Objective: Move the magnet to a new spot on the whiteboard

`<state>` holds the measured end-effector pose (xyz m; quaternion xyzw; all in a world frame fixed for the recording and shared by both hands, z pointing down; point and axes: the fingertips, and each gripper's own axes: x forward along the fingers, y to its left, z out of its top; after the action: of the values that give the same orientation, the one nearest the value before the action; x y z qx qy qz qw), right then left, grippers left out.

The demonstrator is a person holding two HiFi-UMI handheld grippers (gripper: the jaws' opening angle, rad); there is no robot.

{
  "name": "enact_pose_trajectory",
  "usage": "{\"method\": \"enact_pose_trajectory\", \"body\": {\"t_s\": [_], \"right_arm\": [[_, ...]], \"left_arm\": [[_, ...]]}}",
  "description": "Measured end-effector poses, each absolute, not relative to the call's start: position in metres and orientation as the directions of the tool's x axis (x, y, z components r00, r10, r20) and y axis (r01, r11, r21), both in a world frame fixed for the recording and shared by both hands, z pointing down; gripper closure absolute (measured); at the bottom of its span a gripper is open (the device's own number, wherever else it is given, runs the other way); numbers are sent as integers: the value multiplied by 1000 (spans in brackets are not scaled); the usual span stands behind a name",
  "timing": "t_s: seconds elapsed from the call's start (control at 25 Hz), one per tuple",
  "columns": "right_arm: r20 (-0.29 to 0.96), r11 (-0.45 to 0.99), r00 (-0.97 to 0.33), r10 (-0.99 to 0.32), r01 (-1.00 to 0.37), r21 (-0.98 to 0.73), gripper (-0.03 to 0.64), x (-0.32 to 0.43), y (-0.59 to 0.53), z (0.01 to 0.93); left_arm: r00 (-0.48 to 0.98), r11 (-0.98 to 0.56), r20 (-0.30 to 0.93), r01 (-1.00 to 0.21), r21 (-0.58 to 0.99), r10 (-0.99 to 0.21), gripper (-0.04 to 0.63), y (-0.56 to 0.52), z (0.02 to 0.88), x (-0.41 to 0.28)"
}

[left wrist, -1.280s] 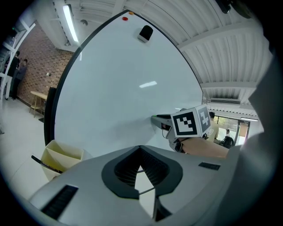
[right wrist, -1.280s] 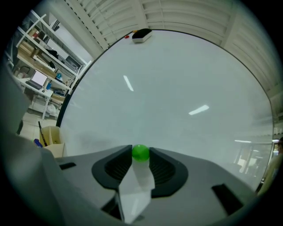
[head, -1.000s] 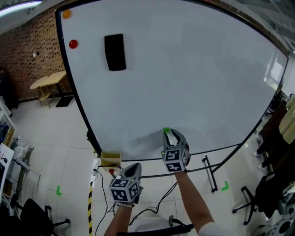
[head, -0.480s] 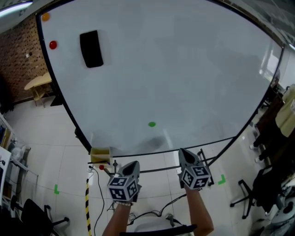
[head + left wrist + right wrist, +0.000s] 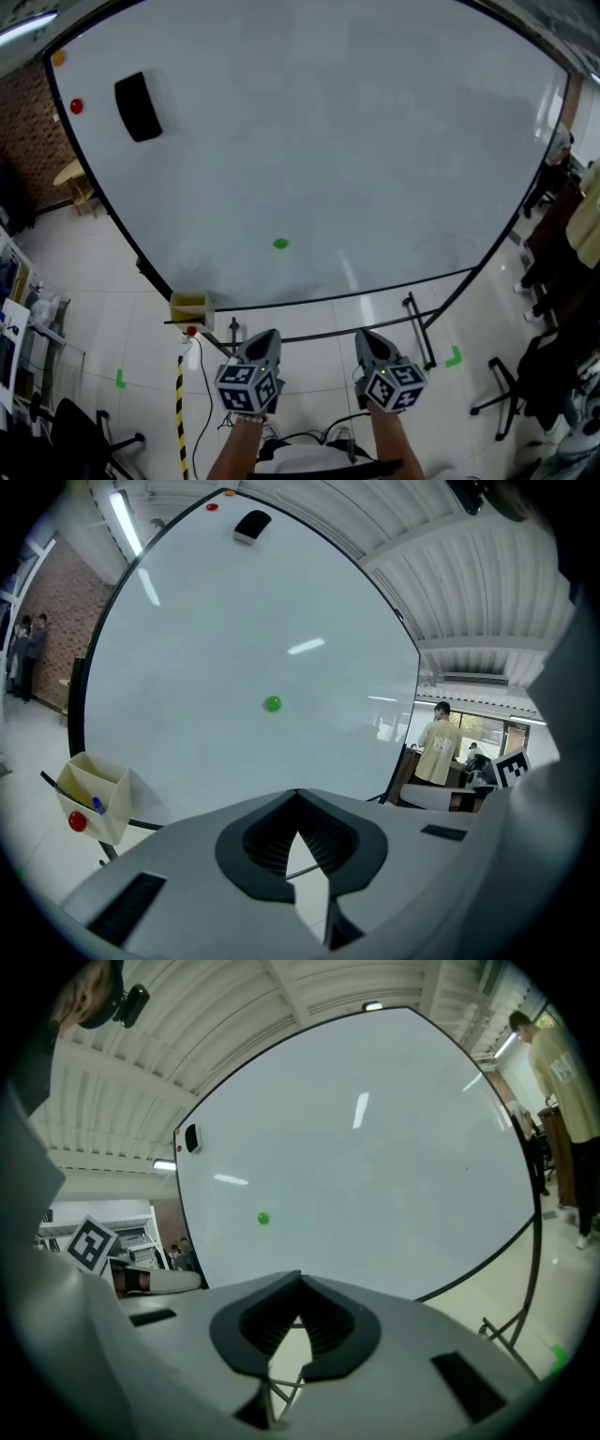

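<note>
A small green magnet (image 5: pixel 280 244) sticks to the lower middle of the whiteboard (image 5: pixel 375 141), by itself. It also shows in the left gripper view as the green magnet (image 5: pixel 272 703) and in the right gripper view as the green magnet (image 5: pixel 262 1218). Both grippers hang well back from the board, below its bottom edge. My left gripper (image 5: pixel 265 337) is shut with nothing in it, its tips (image 5: pixel 298 797) meeting. My right gripper (image 5: pixel 367 338) is shut and empty too, tips (image 5: pixel 300 1283) together.
A black eraser (image 5: pixel 138 94), a red magnet (image 5: pixel 76 106) and an orange magnet (image 5: pixel 58 58) sit at the board's upper left. A yellow box (image 5: pixel 189 307) hangs at its lower left corner. The stand's legs (image 5: pixel 419 328) and office chairs (image 5: pixel 553 375) are at right. A person (image 5: pixel 438 754) stands beyond the board.
The right gripper let go of the green magnet on the board, drew back below the board's edge and shut. The left gripper stayed low. The head view drifted right.
</note>
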<state>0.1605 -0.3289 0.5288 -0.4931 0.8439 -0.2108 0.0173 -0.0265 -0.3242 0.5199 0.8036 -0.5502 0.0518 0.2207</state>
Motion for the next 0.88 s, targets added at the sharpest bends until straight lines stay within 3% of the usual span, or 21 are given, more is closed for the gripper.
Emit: {"method": "enact_pose_trajectory", "body": {"t_s": [0.52,0.88], "right_arm": [[208,432,-583,-786,-757,-490,615,226,-269,567],[150,480,-602,-785,-742,-467,615,155,-201,542]], "left_arm": [[330,-239,382,-934,267,-863,598,-261,537,39],[362,-276,365,-923,267,-858,598,-185,534,-11]]}}
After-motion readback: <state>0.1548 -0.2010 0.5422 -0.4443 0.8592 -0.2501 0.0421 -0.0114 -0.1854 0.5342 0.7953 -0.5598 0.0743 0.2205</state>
